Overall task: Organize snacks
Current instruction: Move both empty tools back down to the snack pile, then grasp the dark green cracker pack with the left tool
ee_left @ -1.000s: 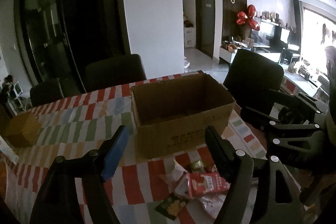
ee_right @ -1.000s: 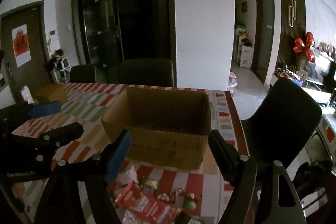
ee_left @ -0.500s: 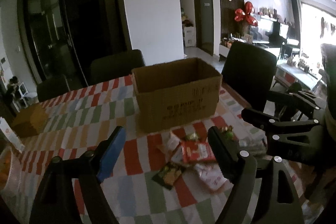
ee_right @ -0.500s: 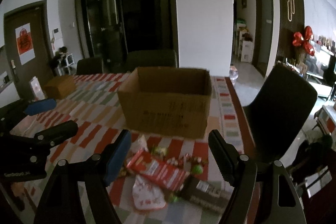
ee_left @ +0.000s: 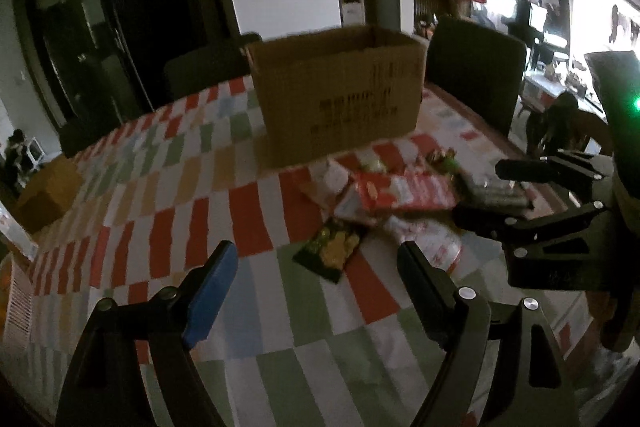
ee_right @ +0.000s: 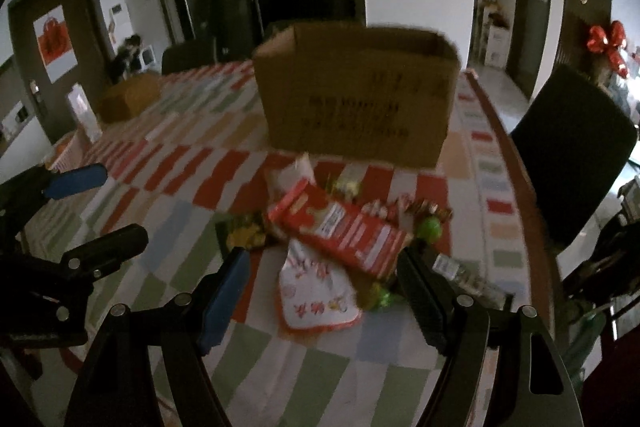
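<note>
Cardboard box (ee_right: 356,99) stands open behind the snack pile (ee_right: 340,239) on the checked surface (ee_left: 248,311). My left claw (ee_left: 316,291) and right claw (ee_right: 324,291) both gape wide, empty. Risk: overlapping packets, so I may pinch two or scatter them.

Boxes: 2, one large open carton (ee_right: 356,95) and one small brown box (ee_right: 130,99). Chairs: 3 dark ones in view, e.g. (ee_right: 572,151). Snack packets (ee_right: 340,231): one pile, at least 5; blur prevents an exact count.
</note>
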### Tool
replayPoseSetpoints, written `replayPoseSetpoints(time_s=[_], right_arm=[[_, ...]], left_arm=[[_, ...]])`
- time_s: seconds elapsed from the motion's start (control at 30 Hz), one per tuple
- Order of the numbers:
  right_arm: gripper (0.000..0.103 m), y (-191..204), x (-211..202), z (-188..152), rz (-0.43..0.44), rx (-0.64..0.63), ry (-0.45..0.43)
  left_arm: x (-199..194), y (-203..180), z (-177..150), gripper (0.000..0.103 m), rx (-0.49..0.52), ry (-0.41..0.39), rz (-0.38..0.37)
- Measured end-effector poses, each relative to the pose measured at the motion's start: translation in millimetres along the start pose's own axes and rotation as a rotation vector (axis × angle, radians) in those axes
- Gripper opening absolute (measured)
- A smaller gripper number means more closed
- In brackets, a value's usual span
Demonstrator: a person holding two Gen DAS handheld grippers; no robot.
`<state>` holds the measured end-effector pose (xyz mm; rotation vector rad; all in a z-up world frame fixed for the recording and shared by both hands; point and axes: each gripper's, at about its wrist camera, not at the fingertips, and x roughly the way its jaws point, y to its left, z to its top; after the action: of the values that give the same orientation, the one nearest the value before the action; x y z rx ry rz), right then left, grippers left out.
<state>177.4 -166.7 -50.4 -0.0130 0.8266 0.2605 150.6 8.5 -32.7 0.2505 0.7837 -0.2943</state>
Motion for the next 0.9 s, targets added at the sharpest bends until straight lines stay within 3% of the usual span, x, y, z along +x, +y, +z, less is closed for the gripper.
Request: replayPoseSetpoints(time_s=[0.57, 0.9], right_arm=[[0.076, 3.6, 86.7, -10.1, 0.037, 0.026, 0.21], [0.074, -4.8, 104.7, -3.9, 0.016, 0.06, 0.228]], left_arm=[[93.6, 13.2, -12.6, 0.082, 0.142, 0.146, -0.153], [131.4, 13.9, -0.8, 0.081, 0.143, 0.172, -0.226]])
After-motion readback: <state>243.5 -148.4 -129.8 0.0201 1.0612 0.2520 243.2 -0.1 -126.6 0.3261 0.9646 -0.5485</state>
